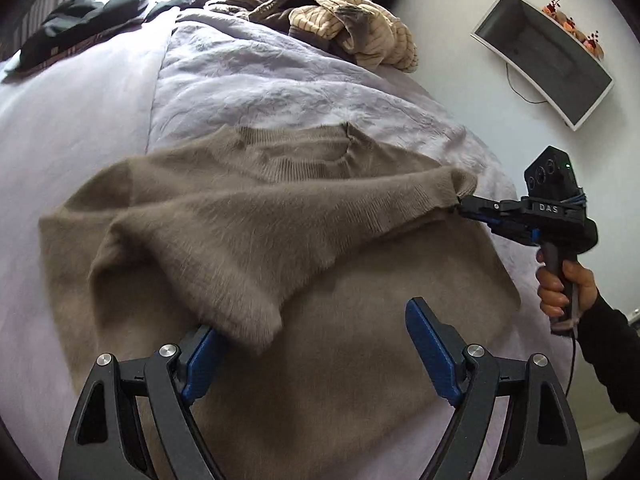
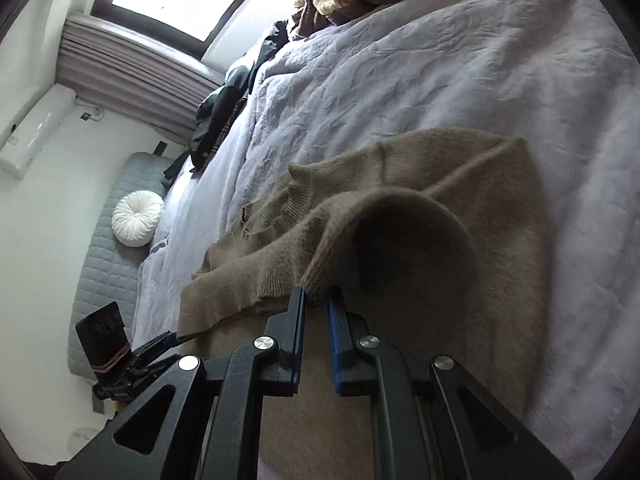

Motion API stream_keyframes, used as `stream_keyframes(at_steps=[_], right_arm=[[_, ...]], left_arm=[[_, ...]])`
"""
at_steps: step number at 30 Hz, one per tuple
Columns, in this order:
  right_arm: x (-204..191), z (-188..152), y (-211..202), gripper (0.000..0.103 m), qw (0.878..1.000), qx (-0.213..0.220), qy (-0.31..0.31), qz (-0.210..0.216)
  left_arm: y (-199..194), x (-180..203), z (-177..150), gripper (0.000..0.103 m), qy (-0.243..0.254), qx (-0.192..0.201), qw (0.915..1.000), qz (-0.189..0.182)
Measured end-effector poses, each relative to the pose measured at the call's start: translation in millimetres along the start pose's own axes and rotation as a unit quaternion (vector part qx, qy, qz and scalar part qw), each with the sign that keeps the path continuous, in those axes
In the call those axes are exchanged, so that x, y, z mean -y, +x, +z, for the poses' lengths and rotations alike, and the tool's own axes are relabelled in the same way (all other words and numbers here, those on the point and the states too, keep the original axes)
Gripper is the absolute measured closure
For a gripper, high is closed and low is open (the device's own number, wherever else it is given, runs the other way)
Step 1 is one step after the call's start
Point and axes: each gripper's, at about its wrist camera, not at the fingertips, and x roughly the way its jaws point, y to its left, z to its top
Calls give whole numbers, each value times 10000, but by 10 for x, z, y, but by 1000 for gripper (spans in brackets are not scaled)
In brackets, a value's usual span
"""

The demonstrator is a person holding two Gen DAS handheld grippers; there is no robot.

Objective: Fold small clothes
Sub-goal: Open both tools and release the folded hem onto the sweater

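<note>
Pale lilac bed point(image 1: 248, 80) fills most of both views, with a clothes pile point(image 1: 352, 28) at the upper middle of the left view and dark garments point(image 1: 80, 28) at its upper left. On the bed lies a beige sweater point(image 1: 328, 360), spread in the lower middle, collar toward the top. One sleeve point(image 1: 320, 208) is lifted and stretched across the body to the right. The right tool point(image 2: 318, 300) is closed on the cuff point(image 2: 320, 276) of this sleeve, at the right edge of the sweater. The left tool point(image 1: 308, 344) is open, its jaws wide apart over the sweater, the left jaw partly under a folded edge. Free bed surface remains above the collar and at the left. A monitor point(image 1: 548, 56) hangs on the wall at the upper right.
</note>
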Motion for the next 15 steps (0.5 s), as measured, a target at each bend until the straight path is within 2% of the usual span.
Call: stream_keyframes(at_steps=[2, 5, 7, 9, 11, 12, 13, 15], right_arm=[[1, 94, 90, 88, 9997, 135, 94, 155], [67, 225, 185, 87, 9979, 393, 375, 361], [118, 292, 207, 87, 9959, 580, 549, 416], [179, 350, 187, 87, 9932, 823, 740, 367], [218, 401, 148, 71, 9906, 1023, 881, 241], [236, 422, 101, 52, 9886, 1164, 944, 97], [254, 432, 55, 37, 9870, 1274, 984, -5], [301, 435, -57, 37, 9838, 1429, 1081, -56]], left_arm=[[93, -38, 152, 18, -159, 175, 9995, 205], [170, -215, 362, 18, -659, 545, 9949, 527], [204, -382, 470, 18, -1003, 720, 9868, 1046], [203, -494, 523, 18, -1124, 793, 9776, 1596], [169, -572, 550, 18, -1168, 827, 9711, 1908], [109, -618, 533, 17, -1189, 825, 9699, 1960], [43, -640, 514, 18, -1185, 835, 9708, 1910], [-79, -671, 450, 17, -1153, 815, 9729, 1829]])
